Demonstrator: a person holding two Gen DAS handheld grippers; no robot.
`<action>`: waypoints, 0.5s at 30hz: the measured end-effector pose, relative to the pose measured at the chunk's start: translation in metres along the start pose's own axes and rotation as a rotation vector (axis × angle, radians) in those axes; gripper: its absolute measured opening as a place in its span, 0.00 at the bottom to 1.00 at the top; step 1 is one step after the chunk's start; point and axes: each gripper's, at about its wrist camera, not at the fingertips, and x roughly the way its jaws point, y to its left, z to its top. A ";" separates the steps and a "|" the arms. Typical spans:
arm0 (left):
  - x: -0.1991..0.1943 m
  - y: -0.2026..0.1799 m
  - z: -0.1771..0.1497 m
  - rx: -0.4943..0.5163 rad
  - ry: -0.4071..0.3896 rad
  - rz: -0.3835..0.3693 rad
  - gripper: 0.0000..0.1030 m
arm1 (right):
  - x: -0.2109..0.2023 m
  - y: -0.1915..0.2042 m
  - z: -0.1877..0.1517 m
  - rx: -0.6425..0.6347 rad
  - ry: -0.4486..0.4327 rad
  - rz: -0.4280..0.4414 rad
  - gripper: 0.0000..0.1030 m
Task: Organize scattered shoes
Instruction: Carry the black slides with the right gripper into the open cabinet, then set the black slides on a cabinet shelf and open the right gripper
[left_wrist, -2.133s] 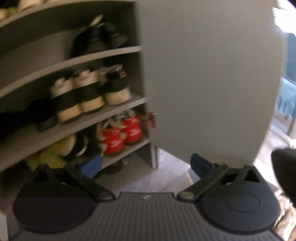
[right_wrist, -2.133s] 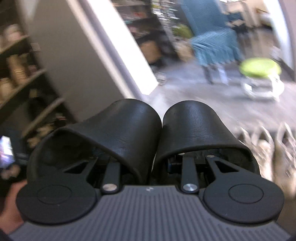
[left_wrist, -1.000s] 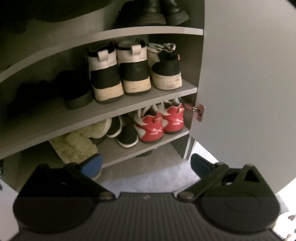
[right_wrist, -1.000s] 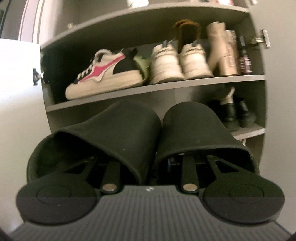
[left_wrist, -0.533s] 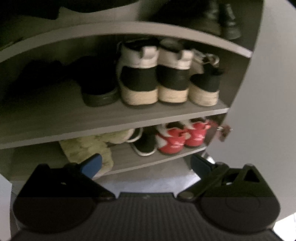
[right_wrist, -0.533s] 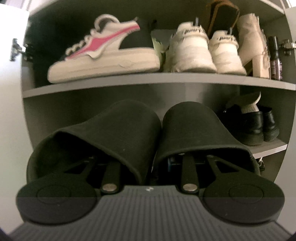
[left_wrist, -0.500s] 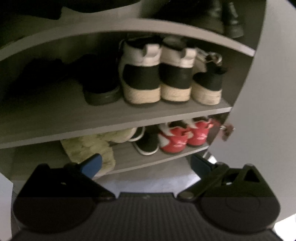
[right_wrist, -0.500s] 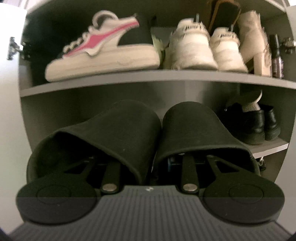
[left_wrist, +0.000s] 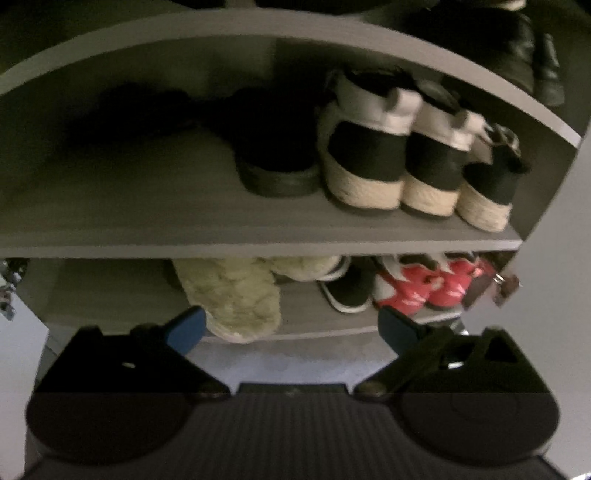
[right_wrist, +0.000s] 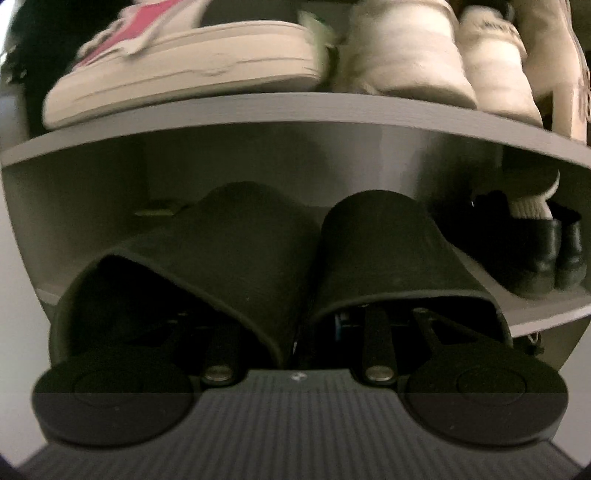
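A pair of black slippers (right_wrist: 229, 251) fills the right wrist view, held side by side. My right gripper (right_wrist: 299, 325) is shut on them, one finger inside each slipper, pinching the inner walls together. The fingertips are hidden under the slipper uppers. The slipper toes point into the open slot of a grey shoe cabinet (right_wrist: 295, 110), below the shelf with a pink-and-white sneaker (right_wrist: 177, 59). My left gripper (left_wrist: 291, 328) is open with nothing between its blue pads (left_wrist: 184, 328), low in front of the cabinet's bottom shelves (left_wrist: 258, 236).
Black loafers (right_wrist: 535, 258) stand at the right of the slot and white sneakers (right_wrist: 406, 62) above. Lower shelves carry black-and-white sneakers (left_wrist: 369, 166), a black shoe (left_wrist: 277, 158), fuzzy slippers (left_wrist: 236, 295) and red sneakers (left_wrist: 424, 288). An open cabinet door (left_wrist: 561, 277) stands right.
Both grippers have come closer to the cabinet. The right one carried the slippers up to the slot under the pink sneaker; the left view swung leftward along the lower shelves.
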 end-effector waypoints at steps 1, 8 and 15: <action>0.000 0.003 0.001 -0.004 0.004 0.005 0.98 | 0.002 -0.005 0.002 0.004 0.008 0.006 0.30; -0.007 0.036 0.005 -0.073 0.027 -0.005 0.99 | 0.017 -0.039 0.014 0.047 0.051 0.078 0.30; -0.035 0.057 0.009 -0.132 -0.027 0.033 1.00 | 0.045 -0.055 0.007 0.033 0.018 0.097 0.31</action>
